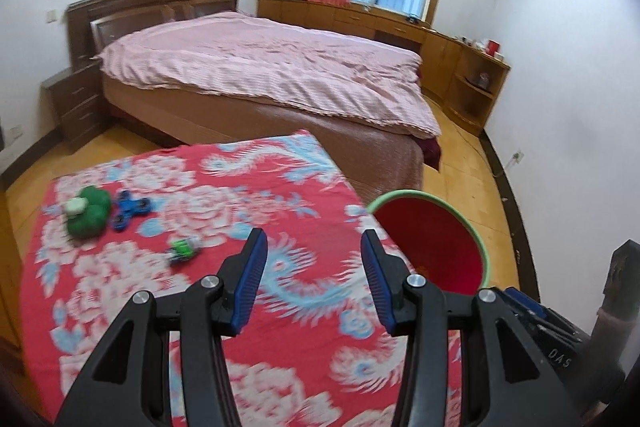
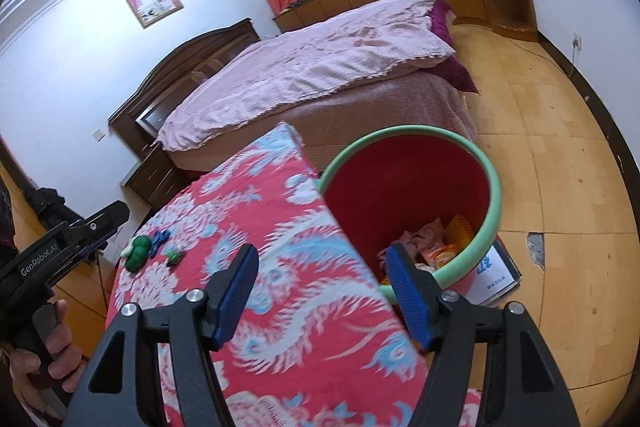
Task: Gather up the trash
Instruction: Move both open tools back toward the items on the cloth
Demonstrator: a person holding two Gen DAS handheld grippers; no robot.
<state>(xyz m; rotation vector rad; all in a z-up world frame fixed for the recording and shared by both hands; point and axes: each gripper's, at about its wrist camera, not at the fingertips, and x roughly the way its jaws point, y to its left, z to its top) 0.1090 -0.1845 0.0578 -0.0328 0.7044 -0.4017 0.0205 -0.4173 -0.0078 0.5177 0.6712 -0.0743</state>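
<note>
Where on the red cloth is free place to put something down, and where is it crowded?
Free: the wide stretch of red cloth between the small green item and the bin. Crowded: the far left corner, where the green toy and blue spinner sit.

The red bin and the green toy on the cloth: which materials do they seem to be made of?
The red bin looks like smooth moulded plastic, judging by its even matte wall and rounded pale green rim. The green toy looks like soft rubber or foam with a dull, lumpy surface, though blur leaves this uncertain.

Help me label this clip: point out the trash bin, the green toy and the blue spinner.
trash bin (image 2: 494,205): right wrist view, green rim.
green toy (image 1: 90,213): left wrist view, its body.
blue spinner (image 1: 129,205): left wrist view, its centre.
</note>
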